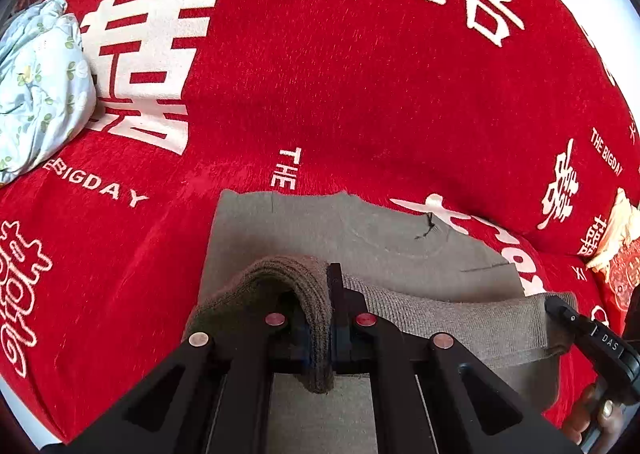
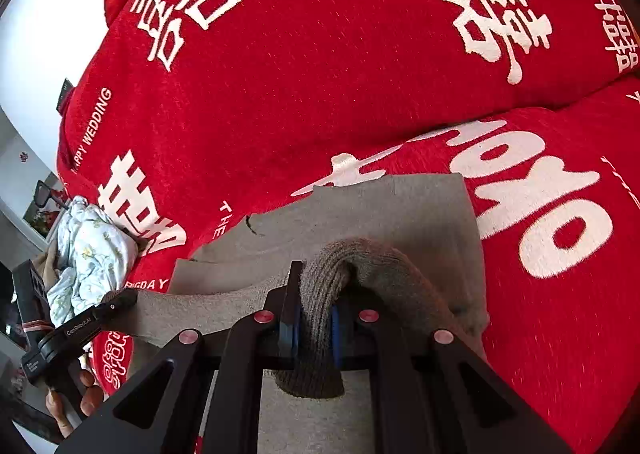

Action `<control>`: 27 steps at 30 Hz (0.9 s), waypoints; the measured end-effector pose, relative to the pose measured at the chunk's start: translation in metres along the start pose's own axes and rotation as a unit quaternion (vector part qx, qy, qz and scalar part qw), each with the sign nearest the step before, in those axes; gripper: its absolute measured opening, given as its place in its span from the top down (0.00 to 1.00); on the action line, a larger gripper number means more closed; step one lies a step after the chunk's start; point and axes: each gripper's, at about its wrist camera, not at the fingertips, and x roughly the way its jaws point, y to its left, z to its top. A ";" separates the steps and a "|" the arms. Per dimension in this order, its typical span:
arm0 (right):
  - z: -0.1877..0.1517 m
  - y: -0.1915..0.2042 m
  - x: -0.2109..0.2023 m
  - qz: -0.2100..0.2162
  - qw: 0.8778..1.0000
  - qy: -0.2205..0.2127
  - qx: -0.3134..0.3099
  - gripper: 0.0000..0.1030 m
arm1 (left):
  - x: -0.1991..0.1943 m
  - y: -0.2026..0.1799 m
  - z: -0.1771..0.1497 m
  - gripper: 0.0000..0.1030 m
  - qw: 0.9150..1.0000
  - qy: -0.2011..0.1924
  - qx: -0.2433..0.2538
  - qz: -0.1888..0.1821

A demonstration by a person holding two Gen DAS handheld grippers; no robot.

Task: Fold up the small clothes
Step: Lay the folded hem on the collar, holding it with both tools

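My left fingers (image 1: 320, 318) and right fingers (image 2: 316, 318) each clamp the ribbed hem of the grey garment (image 1: 360, 238), low centre, on the red bedspread (image 1: 320, 93). Fold in progress; next, carry the hem evenly toward the far edge.

Grey-brown knit garment (image 1: 360, 238), small, ribbed along one edge, spread partly flat on the red bedspread (image 1: 320, 73). Far portion smooth and flat, with loose dark threads on top. Near ribbed hem (image 2: 332, 274) lifted and bunched into two thick folds, one pinched at each end, sagging in a band between them. Same garment (image 2: 400, 213) angled across white lettering on the bedspread.
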 end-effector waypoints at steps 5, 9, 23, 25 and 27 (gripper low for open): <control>0.009 -0.006 0.015 -0.004 1.000 0.010 0.010 0.88 | 0.018 0.002 0.007 0.94 1.000 0.014 -0.005 0.004; 0.014 -0.011 0.027 -0.010 1.000 0.019 0.017 0.88 | 0.030 0.001 0.010 0.94 1.000 0.022 -0.003 0.009; 0.029 -0.019 0.067 -0.042 0.998 0.049 0.016 0.88 | 0.071 -0.004 0.024 0.94 0.998 0.049 0.007 0.029; 0.030 -0.020 0.072 -0.044 0.997 0.053 0.016 0.88 | 0.077 -0.003 0.024 0.94 0.998 0.054 0.008 0.033; 0.031 -0.021 0.075 -0.045 0.997 0.055 0.014 0.88 | 0.084 -0.001 0.024 0.94 0.998 0.059 0.006 0.034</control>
